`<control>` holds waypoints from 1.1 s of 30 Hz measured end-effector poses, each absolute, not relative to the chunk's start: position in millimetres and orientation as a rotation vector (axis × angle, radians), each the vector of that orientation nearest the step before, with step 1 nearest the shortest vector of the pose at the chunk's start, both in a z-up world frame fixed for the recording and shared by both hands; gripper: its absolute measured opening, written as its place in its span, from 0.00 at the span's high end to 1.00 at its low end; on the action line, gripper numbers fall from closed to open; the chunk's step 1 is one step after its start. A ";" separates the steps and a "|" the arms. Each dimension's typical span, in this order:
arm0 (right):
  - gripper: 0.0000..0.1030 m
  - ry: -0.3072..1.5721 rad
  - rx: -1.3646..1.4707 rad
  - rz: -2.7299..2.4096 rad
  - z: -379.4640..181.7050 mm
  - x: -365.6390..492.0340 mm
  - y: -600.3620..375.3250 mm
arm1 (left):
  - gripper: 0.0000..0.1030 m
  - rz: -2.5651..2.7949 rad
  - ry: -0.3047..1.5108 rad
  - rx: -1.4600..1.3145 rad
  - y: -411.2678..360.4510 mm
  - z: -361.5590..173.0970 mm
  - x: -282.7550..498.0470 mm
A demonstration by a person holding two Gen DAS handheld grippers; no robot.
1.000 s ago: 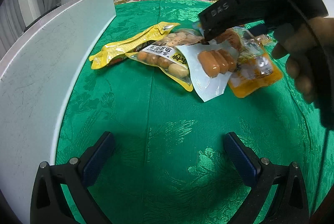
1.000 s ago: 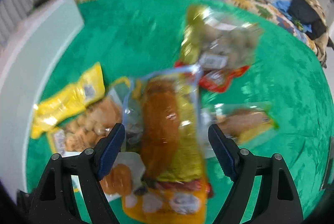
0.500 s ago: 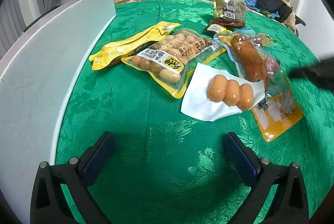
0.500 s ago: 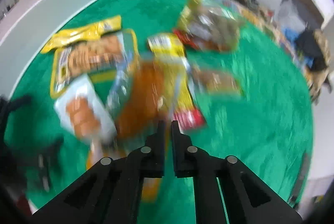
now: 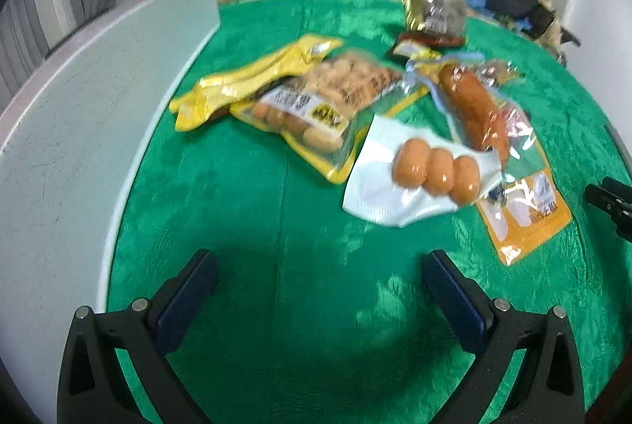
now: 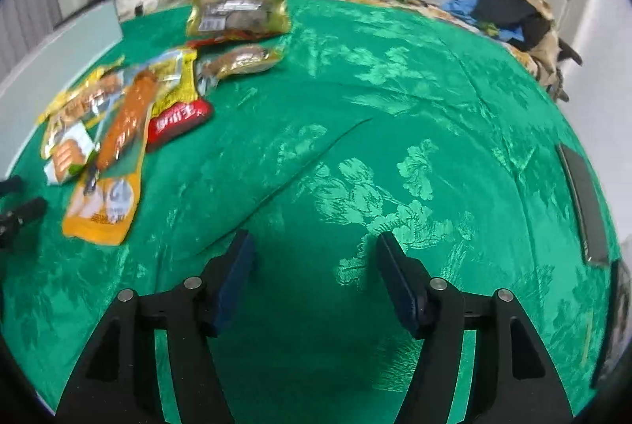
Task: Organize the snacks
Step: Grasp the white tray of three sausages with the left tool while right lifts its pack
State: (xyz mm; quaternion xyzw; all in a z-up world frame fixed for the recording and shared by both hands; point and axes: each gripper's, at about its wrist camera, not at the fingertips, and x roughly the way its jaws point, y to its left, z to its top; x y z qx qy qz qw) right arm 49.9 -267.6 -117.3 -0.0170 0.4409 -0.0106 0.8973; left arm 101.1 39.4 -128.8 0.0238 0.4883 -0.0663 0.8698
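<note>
Snack packets heaped, both claws empty

Snacks lie in an overlapping pile on the green cloth (image 5: 276, 226) of the desk, well ahead of the left claw (image 5: 320, 289), whose jaws stand wide apart over bare cloth with nothing between them. The right claw (image 6: 312, 274) hangs over an empty stretch of cloth, the pile off to its left; its jaws are opening and hold nothing.

Nearest the left claw is the white pouch of three round sausages (image 5: 418, 179), its far edge resting on the long sausage pack (image 5: 474, 112) with the orange end. Beside it lie the clear bag of small sausages (image 5: 316, 108) and the yellow packet (image 5: 245, 84).

All look like light, vacuum-sealed film: glossy, probably slippery, floppy at the borders and firm only where the food bulges. A pinch on a flat sealed edge seems safest; the white pouch's near corner is free and uncovered. Lifting a lower packet would likely drag its neighbours.
</note>
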 end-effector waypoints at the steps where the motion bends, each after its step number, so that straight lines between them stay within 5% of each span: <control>1: 0.30 0.904 -0.018 -0.026 -117.8 50.0 -269.2 | 0.01 -0.108 1.071 -0.011 42.2 -125.1 102.5; 8: 0.22 0.896 0.007 -0.048 -113.8 57.1 -272.3 | 0.02 -0.098 1.141 -0.523 36.0 -103.8 140.8; 20: 0.21 0.897 0.012 -0.044 -117.7 67.2 -271.5 | 0.00 0.014 1.187 -0.034 -7.0 -119.0 172.2; 33: 0.21 0.897 0.014 -0.042 -116.3 68.4 -270.6 | 0.00 -0.103 1.224 -0.146 35.9 -117.5 157.3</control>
